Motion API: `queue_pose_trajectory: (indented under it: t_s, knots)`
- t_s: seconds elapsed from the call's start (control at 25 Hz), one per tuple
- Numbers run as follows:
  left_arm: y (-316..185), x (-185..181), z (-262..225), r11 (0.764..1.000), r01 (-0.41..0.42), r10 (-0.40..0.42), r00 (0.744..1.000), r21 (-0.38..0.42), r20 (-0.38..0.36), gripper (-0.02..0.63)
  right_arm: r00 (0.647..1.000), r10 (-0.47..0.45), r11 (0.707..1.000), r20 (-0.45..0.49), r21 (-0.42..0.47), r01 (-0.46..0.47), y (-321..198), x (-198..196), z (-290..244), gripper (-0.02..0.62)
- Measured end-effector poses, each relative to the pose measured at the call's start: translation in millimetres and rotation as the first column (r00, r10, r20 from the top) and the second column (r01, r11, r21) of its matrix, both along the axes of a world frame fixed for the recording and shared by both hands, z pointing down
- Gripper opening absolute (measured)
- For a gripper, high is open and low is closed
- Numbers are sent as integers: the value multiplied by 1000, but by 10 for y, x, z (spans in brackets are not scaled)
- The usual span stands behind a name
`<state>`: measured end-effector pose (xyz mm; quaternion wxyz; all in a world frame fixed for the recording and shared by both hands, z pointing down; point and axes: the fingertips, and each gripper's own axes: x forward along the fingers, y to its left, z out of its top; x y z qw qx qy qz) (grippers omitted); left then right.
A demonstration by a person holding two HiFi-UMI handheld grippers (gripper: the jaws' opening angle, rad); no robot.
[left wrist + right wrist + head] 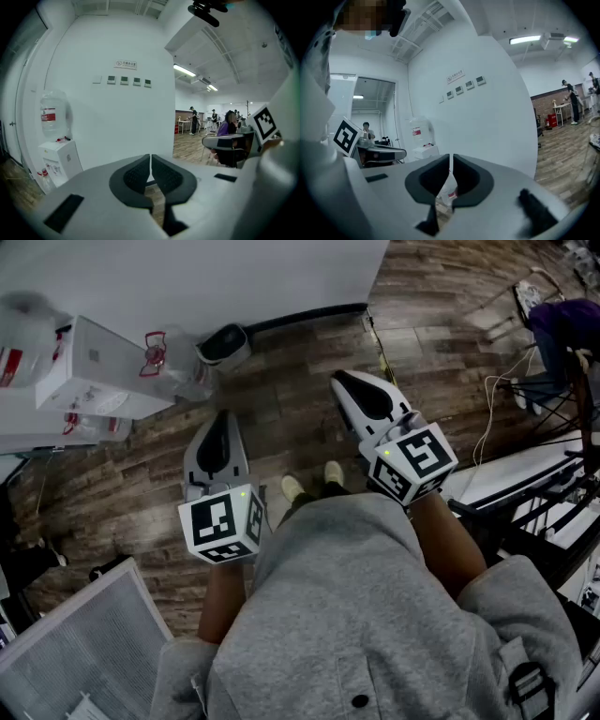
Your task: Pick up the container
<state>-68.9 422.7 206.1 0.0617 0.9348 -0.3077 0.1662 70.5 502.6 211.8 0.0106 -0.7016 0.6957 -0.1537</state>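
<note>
A clear plastic container [187,379] with a red handle stands on the wooden floor beside a white water dispenser [94,367], against the wall. Through the right gripper's jaws I see the same clear container [449,191], its label red. My left gripper [220,420] hangs over the floor, short of the container, jaws shut and empty; its pads [140,174] meet at the tips. My right gripper [343,381] is farther right at about the same distance, also shut with nothing held. In their own views the left gripper [150,157] and the right gripper [451,157] both face the white wall.
A dark and white rounded object [225,343] lies at the wall's foot, with a black cable running right. White tables [525,474] and loose wires stand at the right. A grey grille panel [84,643] is at the lower left. People sit and stand far behind [229,126].
</note>
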Motion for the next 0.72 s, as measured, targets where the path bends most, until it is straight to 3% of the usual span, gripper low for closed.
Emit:
queue_pose_trajectory:
  t_s: [0.72]
  knots:
    - [-457, -611, 130, 998, 48, -50, 998, -48, -32, 25, 1000, -28, 999, 6, -15, 28, -462, -564, 27, 40]
